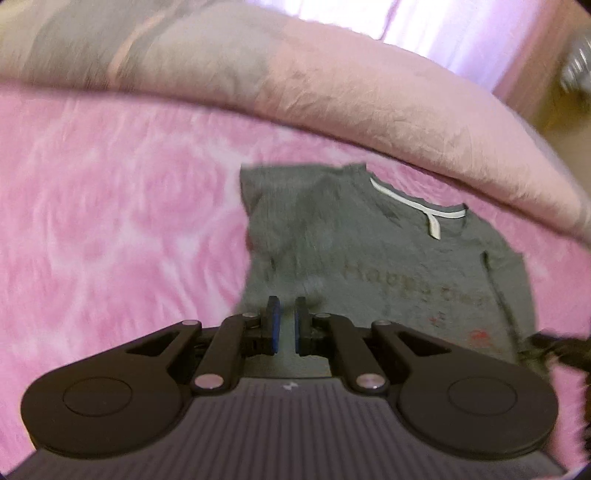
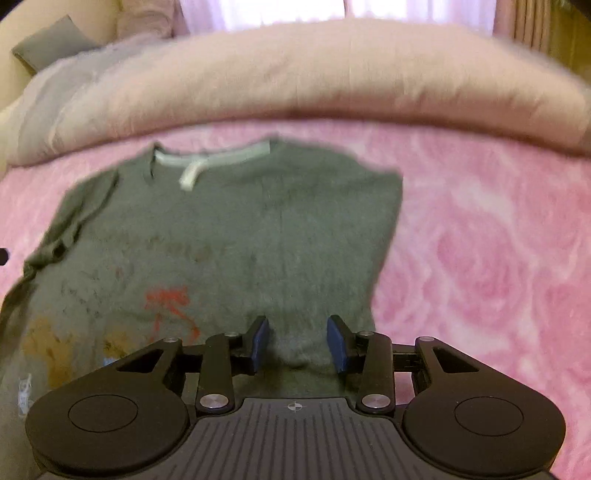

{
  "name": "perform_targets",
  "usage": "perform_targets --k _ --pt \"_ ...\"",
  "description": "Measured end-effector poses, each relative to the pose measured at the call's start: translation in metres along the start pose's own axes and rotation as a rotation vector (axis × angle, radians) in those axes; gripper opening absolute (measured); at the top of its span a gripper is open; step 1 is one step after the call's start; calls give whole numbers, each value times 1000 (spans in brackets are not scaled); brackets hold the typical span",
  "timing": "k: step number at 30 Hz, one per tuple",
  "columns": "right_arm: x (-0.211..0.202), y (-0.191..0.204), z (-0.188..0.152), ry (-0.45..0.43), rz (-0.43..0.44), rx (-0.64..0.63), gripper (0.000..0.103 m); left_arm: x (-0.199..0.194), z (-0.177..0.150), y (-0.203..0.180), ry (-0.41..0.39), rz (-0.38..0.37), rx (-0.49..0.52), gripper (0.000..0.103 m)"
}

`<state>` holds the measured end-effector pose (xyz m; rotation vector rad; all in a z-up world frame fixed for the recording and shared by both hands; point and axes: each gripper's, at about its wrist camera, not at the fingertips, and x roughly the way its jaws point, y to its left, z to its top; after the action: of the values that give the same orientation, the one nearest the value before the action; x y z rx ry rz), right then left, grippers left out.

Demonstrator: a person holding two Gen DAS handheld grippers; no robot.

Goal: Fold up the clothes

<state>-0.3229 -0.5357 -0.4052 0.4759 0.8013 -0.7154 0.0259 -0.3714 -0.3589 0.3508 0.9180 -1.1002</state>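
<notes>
A grey T-shirt with a white neck tape, faint lettering and a red and yellow print lies flat on the pink rose-patterned blanket. It also shows in the right wrist view. Both its sides look folded inward. My left gripper hovers over the shirt's lower left part, its blue pads a narrow gap apart with nothing between them. My right gripper is open over the shirt's lower right part, empty. The other gripper's dark tip shows at the right edge of the left wrist view.
A thick pale pink duvet roll runs across the bed behind the shirt and also shows in the right wrist view. A grey pillow lies at the far left. Bright curtains hang behind.
</notes>
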Motion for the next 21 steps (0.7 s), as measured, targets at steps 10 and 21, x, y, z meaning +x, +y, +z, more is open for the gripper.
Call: perform_targets --k 10,21 --pt "0 11 -20 -12 -78 -49 39 46 -19 -5 42 -6 198 6" --pt "-97 56 -104 62 -176 80 39 -46 -108 9 155 -9 216 7"
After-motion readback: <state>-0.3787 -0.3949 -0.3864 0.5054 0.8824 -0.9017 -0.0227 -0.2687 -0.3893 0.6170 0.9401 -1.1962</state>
